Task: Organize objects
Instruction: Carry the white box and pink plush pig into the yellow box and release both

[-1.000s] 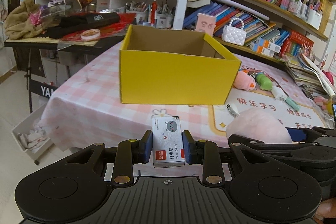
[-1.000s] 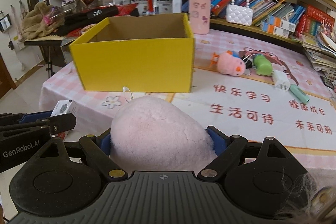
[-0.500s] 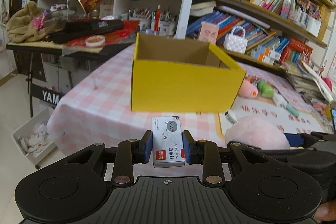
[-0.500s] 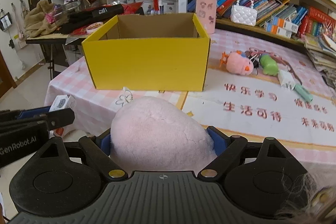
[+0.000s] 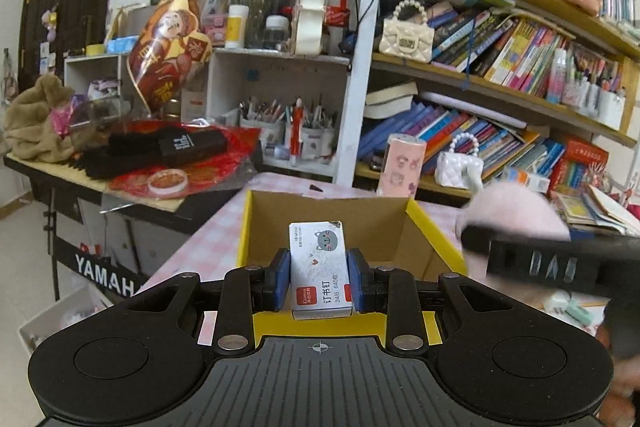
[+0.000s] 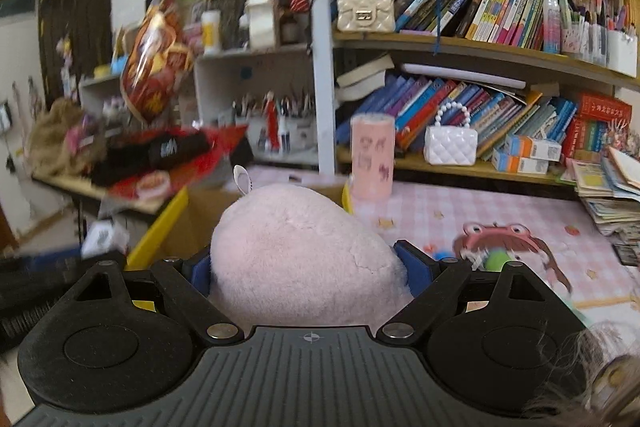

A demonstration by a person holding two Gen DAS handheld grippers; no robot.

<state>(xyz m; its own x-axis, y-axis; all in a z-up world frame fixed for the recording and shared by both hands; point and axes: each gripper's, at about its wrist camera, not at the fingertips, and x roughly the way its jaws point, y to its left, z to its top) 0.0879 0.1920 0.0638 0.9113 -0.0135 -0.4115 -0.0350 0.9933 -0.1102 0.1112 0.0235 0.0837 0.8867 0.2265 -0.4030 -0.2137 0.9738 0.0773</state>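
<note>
The left hand-held gripper (image 5: 319,281) holds a small white box of staples (image 5: 319,267) between its blue pads, above the open yellow cardboard box (image 5: 434,235). The right hand-held gripper (image 6: 306,269) holds a pink plush toy (image 6: 296,251) with the jaws wide around it, near the right rim of the same box. The box stands on a desk (image 6: 432,211) covered by a pink checked cloth with a cartoon mat. Behind the desk, wooden shelves (image 6: 480,47) are full of books, and two small quilted handbags sit on them. At the left, a side table (image 5: 80,183) carries a brown cloth, black cases and red paper.
</note>
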